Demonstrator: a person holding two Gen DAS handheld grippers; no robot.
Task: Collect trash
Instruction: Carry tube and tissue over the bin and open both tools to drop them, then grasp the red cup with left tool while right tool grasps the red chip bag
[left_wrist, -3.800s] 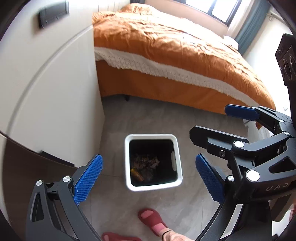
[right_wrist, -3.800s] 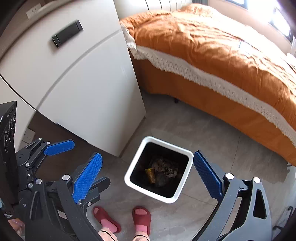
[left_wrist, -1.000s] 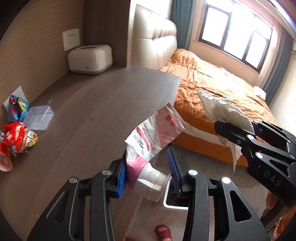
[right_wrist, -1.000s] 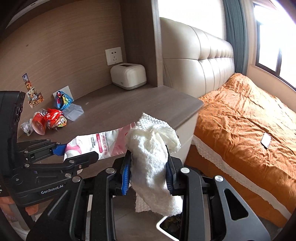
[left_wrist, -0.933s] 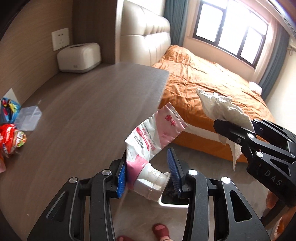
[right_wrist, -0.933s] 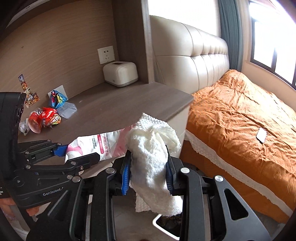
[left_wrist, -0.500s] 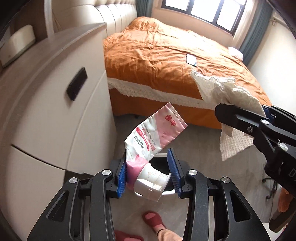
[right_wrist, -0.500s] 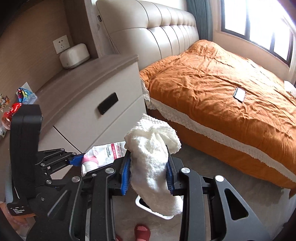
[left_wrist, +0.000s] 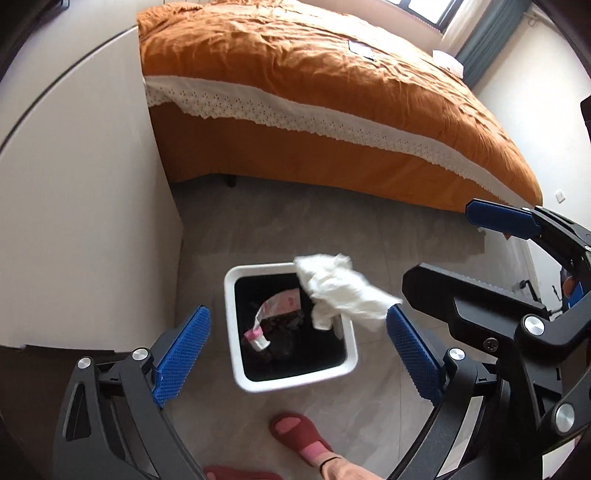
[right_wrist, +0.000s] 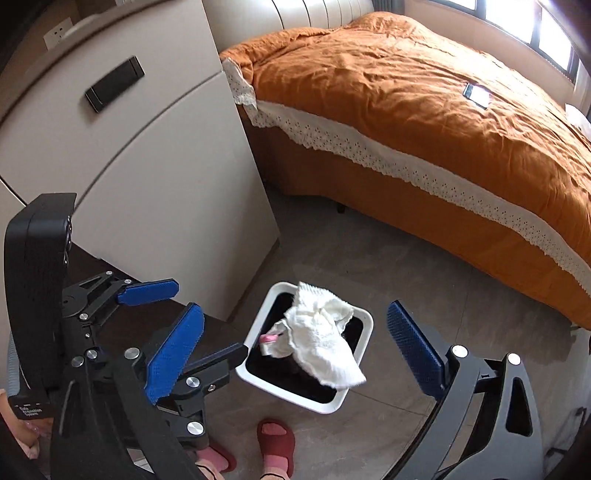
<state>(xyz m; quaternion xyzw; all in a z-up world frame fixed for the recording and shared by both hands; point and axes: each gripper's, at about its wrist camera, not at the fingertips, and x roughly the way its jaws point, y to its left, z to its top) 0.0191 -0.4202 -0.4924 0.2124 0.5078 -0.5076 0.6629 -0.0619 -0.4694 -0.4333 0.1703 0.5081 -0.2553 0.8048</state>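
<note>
An orange bed (right_wrist: 424, 110) with a white lace trim stood beside a white cabinet (right_wrist: 147, 155). A phone (right_wrist: 476, 95) lay on it. Red slippers (left_wrist: 299, 435) rested on the grey floor (left_wrist: 295, 229).

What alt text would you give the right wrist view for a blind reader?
A crumpled white cloth hangs over a square white bin on grey floor, between the open right gripper. An orange bed stands behind.
</note>
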